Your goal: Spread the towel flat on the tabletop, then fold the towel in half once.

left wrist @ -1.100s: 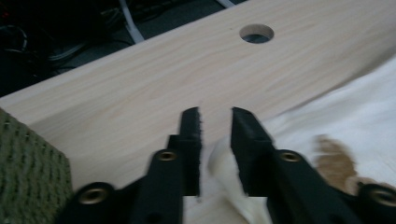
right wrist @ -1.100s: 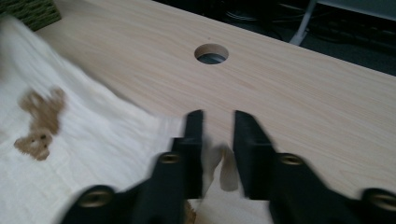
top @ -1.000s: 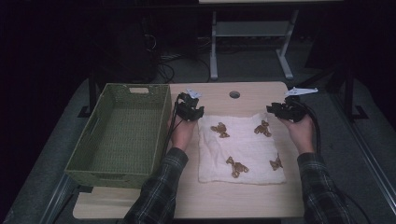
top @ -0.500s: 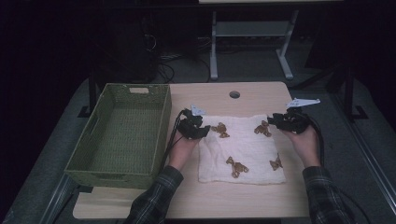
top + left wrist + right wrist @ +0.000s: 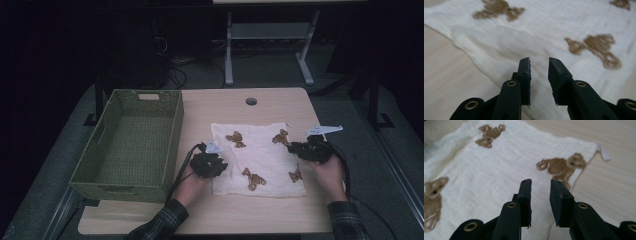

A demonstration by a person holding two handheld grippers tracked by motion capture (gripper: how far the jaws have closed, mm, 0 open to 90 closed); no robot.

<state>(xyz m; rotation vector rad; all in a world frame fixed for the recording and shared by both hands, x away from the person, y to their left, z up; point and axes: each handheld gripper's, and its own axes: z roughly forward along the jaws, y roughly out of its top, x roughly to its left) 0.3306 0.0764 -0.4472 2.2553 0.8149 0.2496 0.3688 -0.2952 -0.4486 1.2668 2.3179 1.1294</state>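
A white cloth (image 5: 260,150) printed with brown bears lies flat on the wooden table (image 5: 225,105). My left gripper (image 5: 219,163) hovers at the cloth's left edge, low over the fabric (image 5: 549,32). In the left gripper view its jaws (image 5: 539,60) stand a little apart with nothing between them. My right gripper (image 5: 296,149) is at the cloth's right edge, over the fabric (image 5: 506,162) beside a bear print (image 5: 564,166). A narrow gap shows between its tips (image 5: 541,181), with nothing held. Both pairs of jaws have just been closing.
A green woven basket (image 5: 175,130) stands on the table's left side, close to the cloth's left edge. A round cable hole (image 5: 251,101) sits near the table's far edge. A metal stand (image 5: 270,35) is on the dark floor beyond.
Both hands have come back toward the person, from the cloth's far corners to the middle of its side edges, and have sunk lower. The cloth lies as before.
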